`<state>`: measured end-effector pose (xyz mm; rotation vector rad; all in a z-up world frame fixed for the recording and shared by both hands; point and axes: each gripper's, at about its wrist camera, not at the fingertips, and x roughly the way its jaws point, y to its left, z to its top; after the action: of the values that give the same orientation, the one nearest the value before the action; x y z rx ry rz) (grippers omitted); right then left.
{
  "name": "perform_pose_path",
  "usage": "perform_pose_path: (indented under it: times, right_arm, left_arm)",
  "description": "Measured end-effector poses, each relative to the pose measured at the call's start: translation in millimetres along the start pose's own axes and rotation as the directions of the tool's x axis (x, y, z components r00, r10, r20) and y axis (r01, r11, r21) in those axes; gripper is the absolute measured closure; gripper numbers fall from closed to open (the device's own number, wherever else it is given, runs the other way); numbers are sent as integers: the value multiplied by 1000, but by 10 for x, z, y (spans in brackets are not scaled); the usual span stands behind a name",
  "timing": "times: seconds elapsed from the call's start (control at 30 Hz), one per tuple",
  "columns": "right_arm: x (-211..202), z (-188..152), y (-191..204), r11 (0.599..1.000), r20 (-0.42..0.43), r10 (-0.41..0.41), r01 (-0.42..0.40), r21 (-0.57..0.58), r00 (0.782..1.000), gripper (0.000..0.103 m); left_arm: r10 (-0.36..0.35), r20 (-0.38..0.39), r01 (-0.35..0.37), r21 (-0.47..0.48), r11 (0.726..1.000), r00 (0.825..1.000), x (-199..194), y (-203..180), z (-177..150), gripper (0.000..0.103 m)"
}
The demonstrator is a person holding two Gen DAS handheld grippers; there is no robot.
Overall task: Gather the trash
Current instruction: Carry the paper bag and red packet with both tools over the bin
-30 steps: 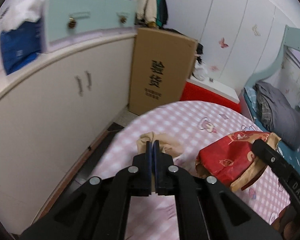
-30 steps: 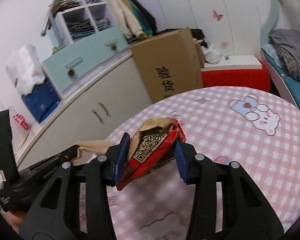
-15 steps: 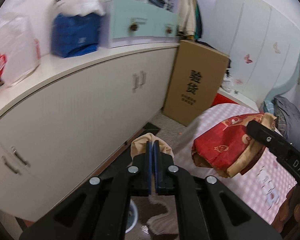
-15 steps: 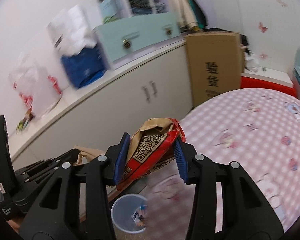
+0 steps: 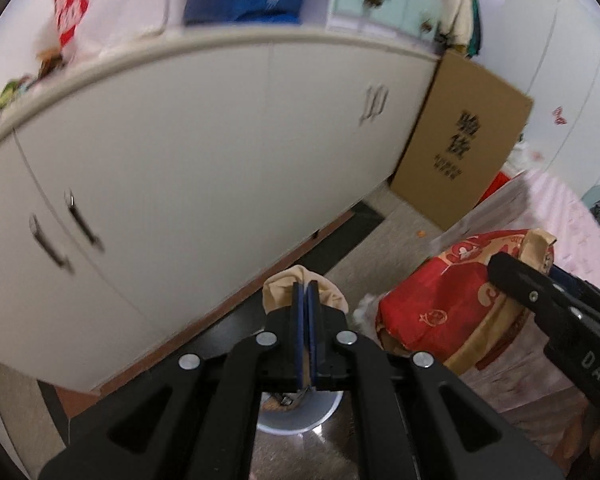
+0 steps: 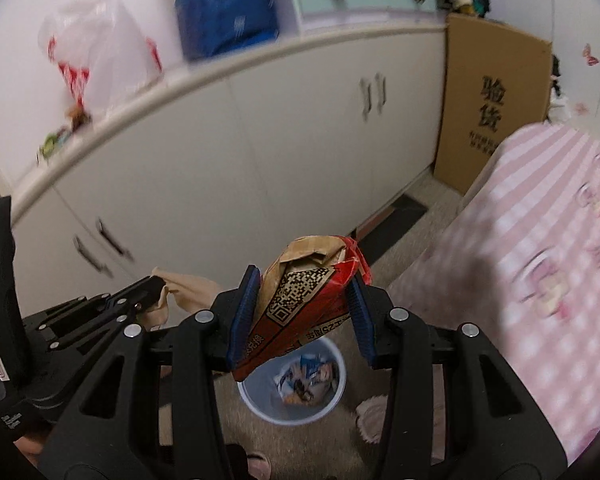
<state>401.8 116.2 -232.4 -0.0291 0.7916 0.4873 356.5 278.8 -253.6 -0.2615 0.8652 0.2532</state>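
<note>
My left gripper (image 5: 305,300) is shut on a crumpled beige paper scrap (image 5: 280,290), which also shows beside the left gripper (image 6: 156,284) as the beige scrap (image 6: 188,290) in the right wrist view. My right gripper (image 6: 304,296) is shut on a red snack bag (image 6: 300,300) with a QR code; the same red bag (image 5: 440,312) appears at the right of the left wrist view. Both hang over the floor above a pale blue waste bin (image 6: 332,400) that holds wrappers. Only part of the bin's rim (image 5: 300,426) shows under the left fingers.
White cabinets (image 5: 180,160) with dark handles run along the left. A cardboard box (image 5: 460,148) stands on the floor at the back. The table with its pink checked cloth (image 6: 540,260) is on the right. A pink slipper (image 6: 370,416) lies by the bin.
Both grippers swung left off the pink table and dropped toward the floor, each still holding its trash. The waste bin has come into view beneath them.
</note>
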Motion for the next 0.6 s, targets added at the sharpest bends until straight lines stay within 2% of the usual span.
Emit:
perform_pose_path:
  times: [0.3, 0.6]
  right_arm:
    - [822, -555, 97, 1000, -167, -20, 16, -24, 986, 61]
    - [1428, -933, 5, 996, -261, -82, 72, -49, 962, 61]
  left_arm:
    - [35, -143, -44, -61, 997, 989, 886, 266, -574, 101]
    - [22, -250, -50, -105, 993, 968, 1586, 336, -1037, 100]
